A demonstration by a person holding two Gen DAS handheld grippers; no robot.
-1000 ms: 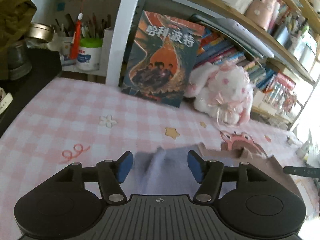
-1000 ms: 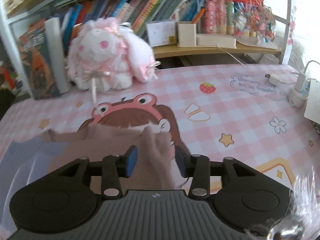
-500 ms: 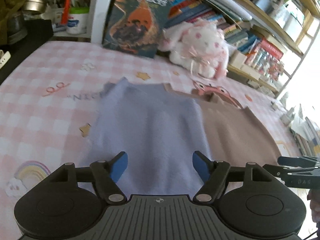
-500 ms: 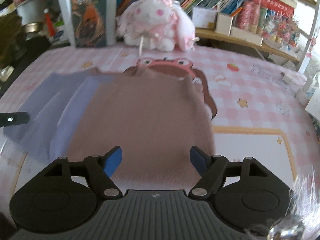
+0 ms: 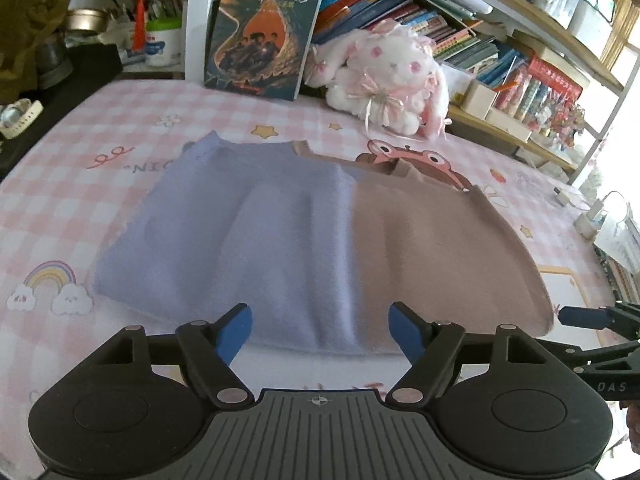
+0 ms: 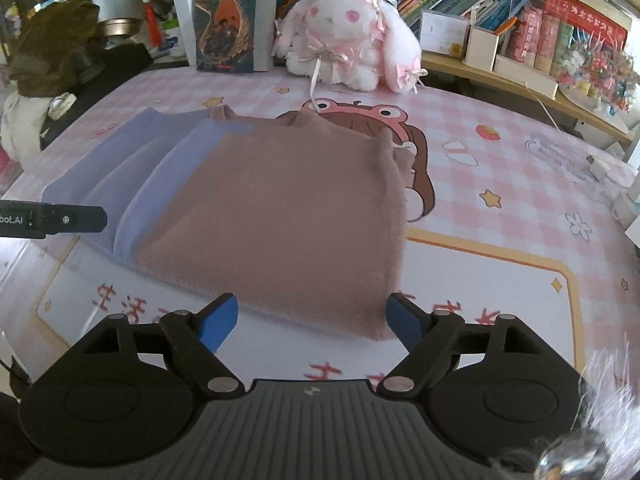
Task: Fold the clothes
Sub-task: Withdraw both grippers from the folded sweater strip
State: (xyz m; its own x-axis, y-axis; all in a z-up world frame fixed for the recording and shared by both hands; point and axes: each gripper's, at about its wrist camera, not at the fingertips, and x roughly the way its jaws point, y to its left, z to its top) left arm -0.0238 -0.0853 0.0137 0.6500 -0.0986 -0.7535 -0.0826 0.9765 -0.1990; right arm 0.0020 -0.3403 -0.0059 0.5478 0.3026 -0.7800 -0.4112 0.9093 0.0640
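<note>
Two colour panels are noted on one fuzzy knit garment [image 5: 320, 240] laid flat on the table mat [image 5: 80, 184]: lavender to the left, dusty brown-pink to the right, joined along a straight vertical seam. The nap is soft and brushed; shallow lengthwise ridges are seen in the lavender half, while the brown half lies smoother. Short strap-like tabs stick up at the far edge. The near hem sits just beyond both sets of fingertips.

Left gripper [image 5: 320, 330] — jaws opening, set wide, nothing between the blue pads; hem approx. level with the tips, no contact seen. Right gripper [image 6: 312, 322] — jaws likewise opening, wide apart, nothing gripped; the brown hem lies just ahead of the pads.

The mat is a smooth pink-and-white check w/ printed stars, a rainbow and a cartoon frog-hat figure, partly covered by the garment's far edge. At the back, a fluffy white-and-pink plush rabbit [image 6: 344, 36] w/ ribbon bows sits beside an upright glossy book [image 5: 264, 28], both well apart from the garment. Shelves packed w/ books are noted behind.
</note>
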